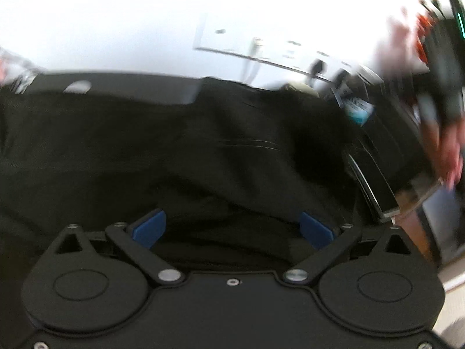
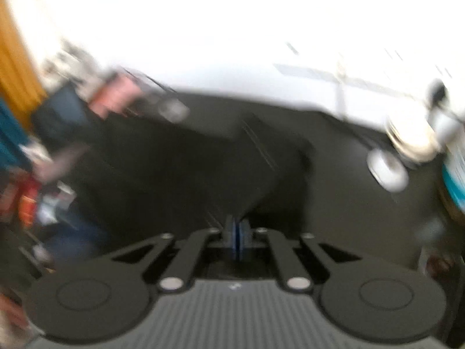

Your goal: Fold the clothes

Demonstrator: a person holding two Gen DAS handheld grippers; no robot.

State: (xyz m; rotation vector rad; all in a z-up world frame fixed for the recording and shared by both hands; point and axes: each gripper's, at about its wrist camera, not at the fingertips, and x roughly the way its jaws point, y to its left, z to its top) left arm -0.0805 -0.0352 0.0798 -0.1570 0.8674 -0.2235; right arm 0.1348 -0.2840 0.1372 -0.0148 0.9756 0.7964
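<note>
A black garment (image 1: pixel 203 145) lies spread over a dark table and fills most of the left wrist view. My left gripper (image 1: pixel 232 228) is open just above it, and its blue pads (image 1: pixel 148 228) stand wide apart with cloth below and between them. In the blurred right wrist view my right gripper (image 2: pixel 238 232) is shut, blue pads pressed together, and a fold of the black garment (image 2: pixel 232 160) runs straight into them. The right gripper (image 1: pixel 441 72) and the hand on it also show as a blur at the far right of the left wrist view.
The dark table's edge (image 1: pixel 377 200) runs down the right side of the left wrist view. A blue and white box (image 1: pixel 357 110) sits near it. A white round object (image 2: pixel 388 171) lies on the table (image 2: pixel 363 218) right of the garment. A white wall is behind.
</note>
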